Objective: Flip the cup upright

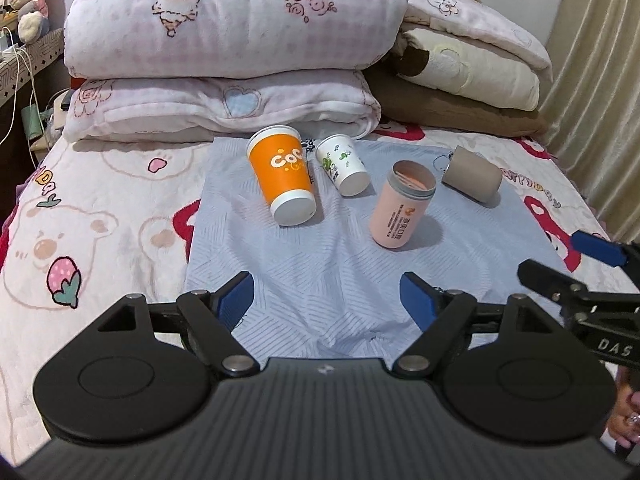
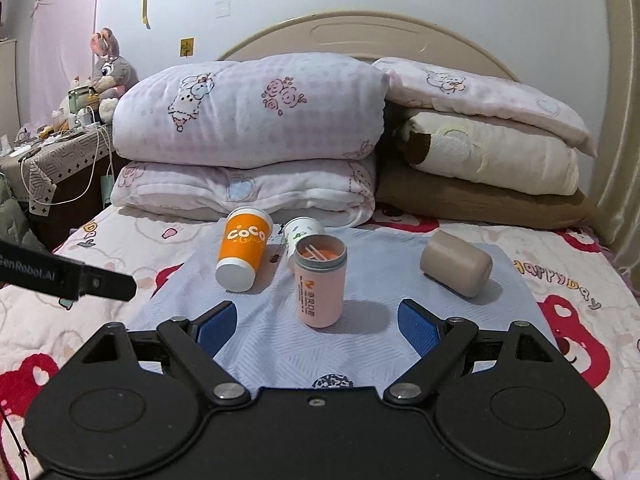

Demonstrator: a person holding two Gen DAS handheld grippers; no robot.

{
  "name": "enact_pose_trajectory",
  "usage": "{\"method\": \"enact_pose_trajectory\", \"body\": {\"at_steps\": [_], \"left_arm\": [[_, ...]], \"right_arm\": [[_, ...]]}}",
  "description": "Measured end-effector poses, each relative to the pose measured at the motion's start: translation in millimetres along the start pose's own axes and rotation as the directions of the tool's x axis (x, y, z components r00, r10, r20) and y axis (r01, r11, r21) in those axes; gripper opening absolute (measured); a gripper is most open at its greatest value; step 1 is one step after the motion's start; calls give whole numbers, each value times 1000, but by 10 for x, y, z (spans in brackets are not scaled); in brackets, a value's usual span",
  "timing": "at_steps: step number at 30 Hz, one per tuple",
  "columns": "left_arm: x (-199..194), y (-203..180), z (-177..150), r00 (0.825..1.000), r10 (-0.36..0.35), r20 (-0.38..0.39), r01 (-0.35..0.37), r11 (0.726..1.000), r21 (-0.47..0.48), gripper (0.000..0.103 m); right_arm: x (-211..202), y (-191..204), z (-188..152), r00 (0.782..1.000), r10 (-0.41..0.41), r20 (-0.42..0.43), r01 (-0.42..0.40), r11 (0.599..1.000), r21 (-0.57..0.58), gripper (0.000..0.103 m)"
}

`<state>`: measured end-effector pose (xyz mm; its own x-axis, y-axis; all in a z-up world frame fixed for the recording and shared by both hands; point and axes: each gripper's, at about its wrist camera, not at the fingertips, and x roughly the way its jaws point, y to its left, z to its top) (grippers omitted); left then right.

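Both grippers, left gripper (image 1: 327, 300) and right gripper (image 2: 317, 322), hung empty, fingers apart; orange cup (image 1: 282, 174), white cup (image 1: 343, 165), brown cup (image 1: 472, 178) lay tipped; soft cloth (image 1: 320, 276) risked re-toppling, and nudging the upright pink cup (image 1: 400, 210)

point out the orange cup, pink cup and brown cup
orange cup (image 1: 282, 170), left wrist view, side wall at logo
pink cup (image 2: 320, 292), right wrist view, side wall
brown cup (image 2: 454, 262), right wrist view, side wall

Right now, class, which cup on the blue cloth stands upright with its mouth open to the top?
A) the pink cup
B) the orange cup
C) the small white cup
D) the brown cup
A: the pink cup stands on its base with its open mouth upward, while the orange cup, the small white cup and the brown cup lie on their sides on the blue cloth.
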<state>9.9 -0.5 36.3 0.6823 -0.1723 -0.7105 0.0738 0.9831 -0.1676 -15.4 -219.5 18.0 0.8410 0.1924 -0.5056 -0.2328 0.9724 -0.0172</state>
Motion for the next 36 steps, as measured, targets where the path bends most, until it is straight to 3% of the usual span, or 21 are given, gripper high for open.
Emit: {"method": "enact_pose_trajectory", "body": {"at_steps": [3,5,8,27,36], "left_arm": [[20,-3,0,1000,12,2,-12,1000,3,84],[26,-5,-10,1000,25,9,-25,1000,4,92],[52,5,-32,999,50,10,-50,999,9,98],[137,122,-49,983,166,-83,-164,986,22,100],[131,178,-15,976,187,-112,-185,982,21,100]], "right_arm": [[-1,3,22,1000,-13,3,13,1000,8,97],[-2,10,33,999,-38,16,38,999,24,103],[8,29,46,998,-58,16,58,998,20,103],[40,121,61,992,-122,-35,123,992,40,103],[47,188,100,991,-122,-59,125,991,45,103]]}}
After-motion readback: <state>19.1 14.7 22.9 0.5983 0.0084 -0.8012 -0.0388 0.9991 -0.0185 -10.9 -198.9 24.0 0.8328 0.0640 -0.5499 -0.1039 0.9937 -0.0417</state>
